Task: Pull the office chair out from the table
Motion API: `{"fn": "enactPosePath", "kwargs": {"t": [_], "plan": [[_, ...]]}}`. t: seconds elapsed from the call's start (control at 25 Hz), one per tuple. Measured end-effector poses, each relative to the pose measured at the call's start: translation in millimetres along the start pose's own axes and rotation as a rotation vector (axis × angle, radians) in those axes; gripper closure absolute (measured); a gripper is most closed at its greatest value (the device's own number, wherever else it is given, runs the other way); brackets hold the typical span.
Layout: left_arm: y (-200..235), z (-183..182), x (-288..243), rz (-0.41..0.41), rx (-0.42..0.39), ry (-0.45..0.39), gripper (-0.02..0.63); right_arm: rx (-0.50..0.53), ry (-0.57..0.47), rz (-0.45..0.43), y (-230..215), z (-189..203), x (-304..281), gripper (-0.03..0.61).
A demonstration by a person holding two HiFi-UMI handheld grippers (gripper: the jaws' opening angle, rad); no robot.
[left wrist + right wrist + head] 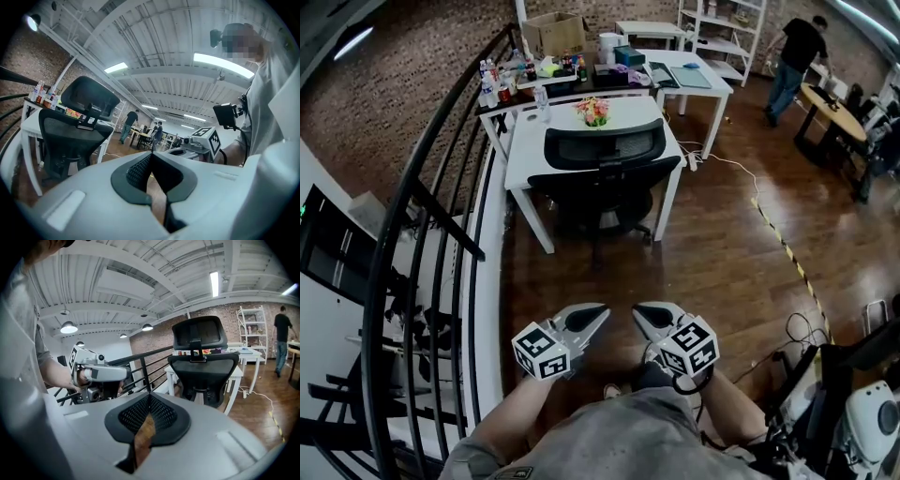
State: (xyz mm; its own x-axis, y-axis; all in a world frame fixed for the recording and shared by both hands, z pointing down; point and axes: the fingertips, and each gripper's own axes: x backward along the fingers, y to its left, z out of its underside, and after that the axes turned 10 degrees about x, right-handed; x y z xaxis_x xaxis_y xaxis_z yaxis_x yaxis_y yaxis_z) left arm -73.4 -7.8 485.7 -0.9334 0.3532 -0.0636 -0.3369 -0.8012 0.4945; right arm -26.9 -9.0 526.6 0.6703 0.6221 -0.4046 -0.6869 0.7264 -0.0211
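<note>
Left tool [592,317] and right tool [647,315] low at 6 o'clock; each has its jaws pressed together, nothing pinched. Office chair [602,167] at 12 o'clock, well apart from both, drawn up against the white desk [523,159]. Chair base lost in shadow under the seat. Bottles [490,82] at 11 o'clock: labels too small to read. Tool cubes show square markers, no legible writing.
</note>
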Motion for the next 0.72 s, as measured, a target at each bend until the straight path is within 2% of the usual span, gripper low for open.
{"fn": "enactPosePath", "kwargs": {"t": [0.32, 0.52, 0.72], "plan": [[56, -22, -33, -0.037, 0.014, 0.001, 0.627, 0.009, -0.007, -0.039, -56, -13, -40, 0.572], [101, -60, -69, -0.093, 0.007, -0.014, 0.627, 0.015, -0.027, -0.063, -120, -34, -61, 0.572], [150, -102, -103, -0.154, -0.008, -0.066, 0.626, 0.05, -0.057, -0.082, -190, -58, -81, 0.572]]}}
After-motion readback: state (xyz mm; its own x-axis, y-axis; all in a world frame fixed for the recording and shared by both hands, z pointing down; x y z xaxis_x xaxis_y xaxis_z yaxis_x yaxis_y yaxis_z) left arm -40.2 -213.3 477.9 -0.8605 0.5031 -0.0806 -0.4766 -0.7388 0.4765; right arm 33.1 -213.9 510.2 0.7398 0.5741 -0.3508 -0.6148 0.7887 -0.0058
